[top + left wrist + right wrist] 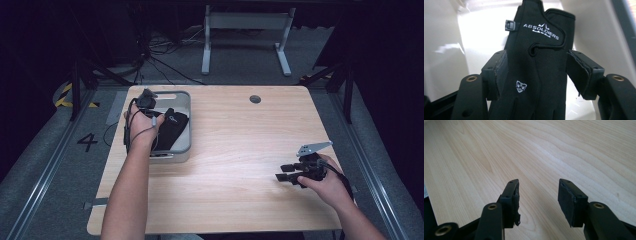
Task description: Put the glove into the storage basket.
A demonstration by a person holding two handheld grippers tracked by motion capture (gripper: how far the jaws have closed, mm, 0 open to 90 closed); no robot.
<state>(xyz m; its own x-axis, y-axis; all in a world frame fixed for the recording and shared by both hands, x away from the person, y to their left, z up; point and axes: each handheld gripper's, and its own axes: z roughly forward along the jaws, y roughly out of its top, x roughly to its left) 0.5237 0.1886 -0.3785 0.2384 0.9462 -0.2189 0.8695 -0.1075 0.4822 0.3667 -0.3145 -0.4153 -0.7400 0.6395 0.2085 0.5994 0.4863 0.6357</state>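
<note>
Glove (536, 65), black, lies in the pale bin (186, 120) between the left gripper's (536, 72) jaws, which stand apart from it, gripping nothing; lift straight up so neither pad snags fabric, while the right gripper (539, 200) rests wide and empty over bare table (499, 152).

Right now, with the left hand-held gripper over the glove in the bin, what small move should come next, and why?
Probably lift the left hand-held gripper straight up: its jaws stand open around the black glove, which already lies inside the white bin.
</note>
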